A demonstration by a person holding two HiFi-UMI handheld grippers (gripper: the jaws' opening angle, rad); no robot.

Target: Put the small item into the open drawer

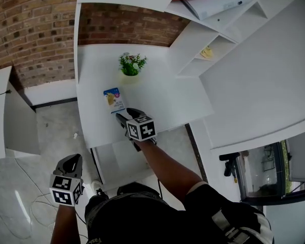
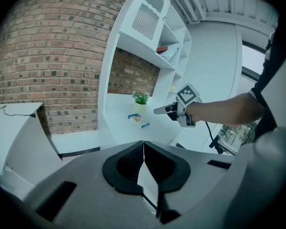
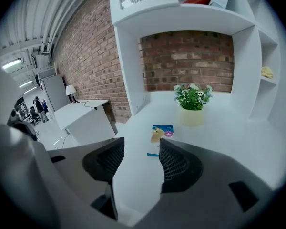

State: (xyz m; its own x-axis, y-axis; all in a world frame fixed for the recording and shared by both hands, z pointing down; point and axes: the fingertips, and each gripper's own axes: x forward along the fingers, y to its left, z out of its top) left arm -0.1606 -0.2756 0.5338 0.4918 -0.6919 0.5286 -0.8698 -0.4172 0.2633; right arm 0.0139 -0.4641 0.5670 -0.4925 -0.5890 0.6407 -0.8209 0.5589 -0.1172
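Brick-backed white bench [image 1: 193, 100] carrying plant [image 1: 131, 64]; packet [image 1: 113, 99] lying flat near front edge. Packet looking light, thin, crinkly, likely slippery; pinching across short width advised. Right gripper [image 3: 142, 149]: fingers [image 3: 176, 163] standing half apart, empty, pointing at packet. Left gripper [image 2: 144, 144]: fingers pressing together, holding nothing.

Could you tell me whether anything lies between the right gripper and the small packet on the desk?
Nothing visible does. The right gripper, jaws apart and empty, points at the packet across bare white desk; the potted plant stands beyond the packet, not in the path.
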